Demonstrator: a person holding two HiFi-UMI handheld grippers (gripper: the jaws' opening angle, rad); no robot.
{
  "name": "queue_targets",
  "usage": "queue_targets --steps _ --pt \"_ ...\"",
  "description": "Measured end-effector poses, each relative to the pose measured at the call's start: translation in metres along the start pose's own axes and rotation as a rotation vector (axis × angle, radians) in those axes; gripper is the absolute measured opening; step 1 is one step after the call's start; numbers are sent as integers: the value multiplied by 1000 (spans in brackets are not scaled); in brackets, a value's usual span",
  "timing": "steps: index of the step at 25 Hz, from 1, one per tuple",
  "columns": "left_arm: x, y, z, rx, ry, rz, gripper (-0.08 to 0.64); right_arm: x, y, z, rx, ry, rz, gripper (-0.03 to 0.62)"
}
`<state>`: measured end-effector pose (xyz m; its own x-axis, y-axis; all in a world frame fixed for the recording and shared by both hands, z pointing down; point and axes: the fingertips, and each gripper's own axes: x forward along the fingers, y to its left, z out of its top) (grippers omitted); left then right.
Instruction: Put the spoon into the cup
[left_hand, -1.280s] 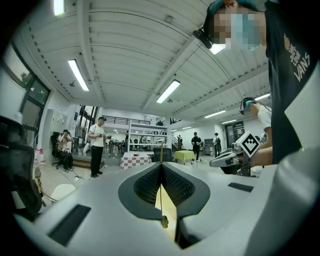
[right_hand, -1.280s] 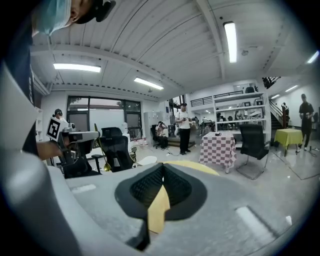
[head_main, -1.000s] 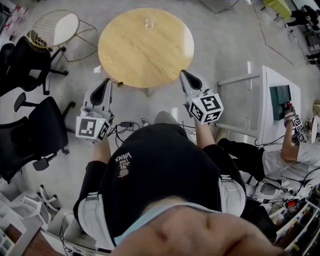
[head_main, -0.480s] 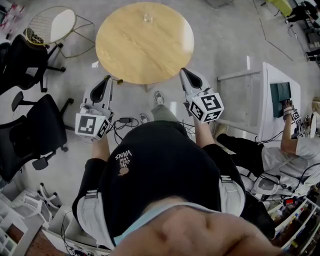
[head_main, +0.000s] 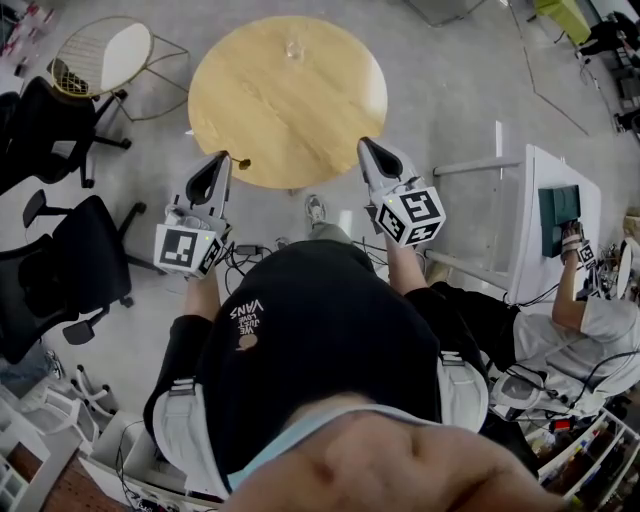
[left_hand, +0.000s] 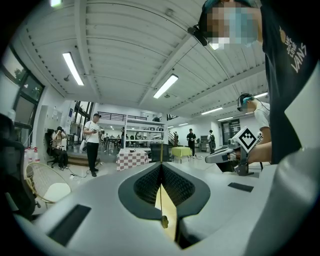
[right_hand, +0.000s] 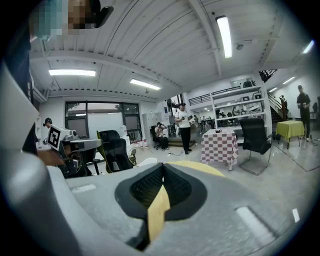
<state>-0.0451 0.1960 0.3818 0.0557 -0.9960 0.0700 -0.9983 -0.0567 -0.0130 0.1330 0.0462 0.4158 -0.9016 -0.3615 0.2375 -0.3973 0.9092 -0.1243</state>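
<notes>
A round pale-wood bench (head_main: 290, 100) fills the upper centre of the head view; the left gripper (head_main: 222, 160) and right gripper (head_main: 366, 146) hover by its lower edge, one at the lower left and one at the lower right, each with jaws pressed together on nothing; a small clear glass cup (head_main: 293, 47) stands near the bench's top edge

Tabletop (head_main: 270, 110): bare wood lay open all over, save a clear cup (head_main: 294, 47) near the far rim.
Left: black office chairs (head_main: 70, 265) and a wire chair (head_main: 105, 55) stood well apart from it.
Right: white desk (head_main: 560, 165) well apart, open floor (head_main: 450, 90) between.
</notes>
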Motion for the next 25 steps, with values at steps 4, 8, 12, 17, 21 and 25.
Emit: queue_targets --steps 4,8,12,17,21,25 --pt "21 6 0 -4 6 6 9 17 -12 6 -2 0 24 -2" --pt "42 9 -1 -3 12 10 9 32 -28 11 -3 7 45 -2" --pt "61 11 -2 -11 17 16 9 44 -42 15 -4 9 61 -2" --pt "83 14 -5 -15 28 31 9 60 -61 15 -4 17 88 -2" --pt "100 16 -4 -7 39 44 9 71 -74 18 -8 27 118 -2" --pt "116 15 -6 3 38 57 9 81 -86 18 -18 37 148 -2"
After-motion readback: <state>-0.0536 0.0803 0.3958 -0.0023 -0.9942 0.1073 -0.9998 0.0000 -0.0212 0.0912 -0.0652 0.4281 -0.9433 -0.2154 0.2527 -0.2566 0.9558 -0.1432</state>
